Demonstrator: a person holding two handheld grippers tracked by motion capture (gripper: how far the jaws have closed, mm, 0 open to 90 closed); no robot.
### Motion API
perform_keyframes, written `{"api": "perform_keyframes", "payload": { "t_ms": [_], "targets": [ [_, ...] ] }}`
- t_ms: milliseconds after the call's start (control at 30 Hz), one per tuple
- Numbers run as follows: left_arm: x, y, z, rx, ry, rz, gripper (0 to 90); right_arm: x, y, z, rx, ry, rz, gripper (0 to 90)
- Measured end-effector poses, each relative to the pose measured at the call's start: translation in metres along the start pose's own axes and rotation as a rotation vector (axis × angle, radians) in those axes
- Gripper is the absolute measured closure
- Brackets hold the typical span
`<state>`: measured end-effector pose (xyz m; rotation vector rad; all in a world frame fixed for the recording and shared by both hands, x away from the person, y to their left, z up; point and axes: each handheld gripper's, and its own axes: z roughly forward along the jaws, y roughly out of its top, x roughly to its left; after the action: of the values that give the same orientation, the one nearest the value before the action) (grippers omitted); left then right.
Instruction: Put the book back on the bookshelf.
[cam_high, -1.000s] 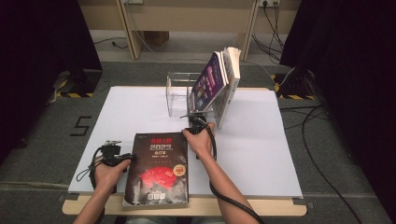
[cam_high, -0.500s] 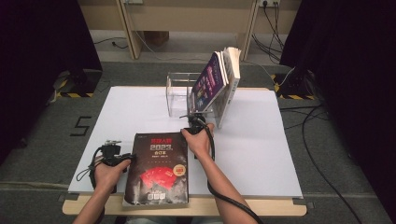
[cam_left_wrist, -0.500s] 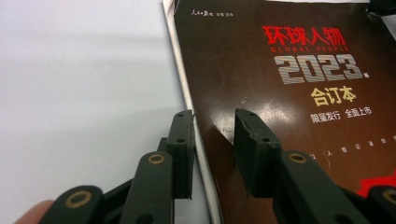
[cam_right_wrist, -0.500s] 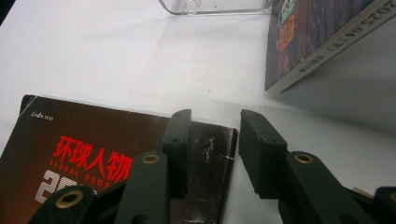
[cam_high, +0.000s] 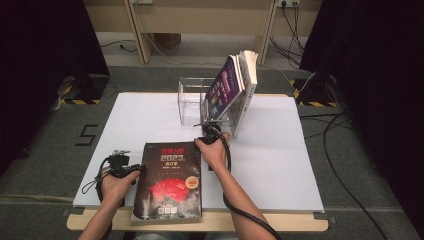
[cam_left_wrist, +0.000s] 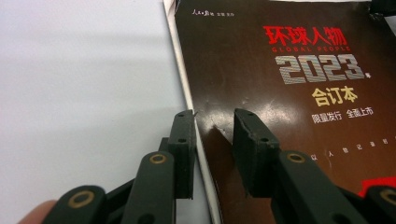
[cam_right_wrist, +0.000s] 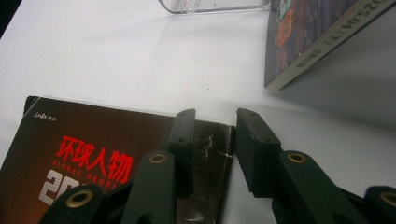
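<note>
Lying flat at the table's (cam_high: 280, 165) near edge, the dark book (cam_high: 168, 182) sits at 6 o'clock. Left gripper (cam_left_wrist: 212, 122) straddles its left edge at 9 o'clock, jaws apart. Right gripper (cam_right_wrist: 214, 122) straddles its top right corner at 1 o'clock, jaws just closing, not yet pinching. At 12 o'clock, 2 leaning books (cam_high: 232, 87) rest against a clear stand (cam_high: 190, 100).

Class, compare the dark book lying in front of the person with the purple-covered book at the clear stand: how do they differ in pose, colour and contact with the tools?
The dark book lies flat on the white table, cover up; the purple-covered book leans tilted against the clear stand.
The dark book's cover is blackish brown with red lettering; the other's is purple.
The left tool and the right tool each straddle an edge of the dark book; neither is at the purple-covered book.
Both are thick softcover volumes.
</note>
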<state>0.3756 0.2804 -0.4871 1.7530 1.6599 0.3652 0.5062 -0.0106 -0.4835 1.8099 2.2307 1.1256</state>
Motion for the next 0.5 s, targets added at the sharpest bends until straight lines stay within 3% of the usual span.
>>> {"api": "perform_keyframes", "payload": {
  "t_ms": [133,500],
  "targets": [
    [-0.0003,0.0002,0.0,0.002,0.002,0.001,69.0,-0.0021,-0.001,-0.0013,0.012,0.017,0.016,71.5],
    [-0.0015,-0.0001,0.0001,0.001,0.009,0.0,69.1,-0.0015,-0.0013,-0.0063,0.075,0.032,-0.001,72.1]
  ]
}}
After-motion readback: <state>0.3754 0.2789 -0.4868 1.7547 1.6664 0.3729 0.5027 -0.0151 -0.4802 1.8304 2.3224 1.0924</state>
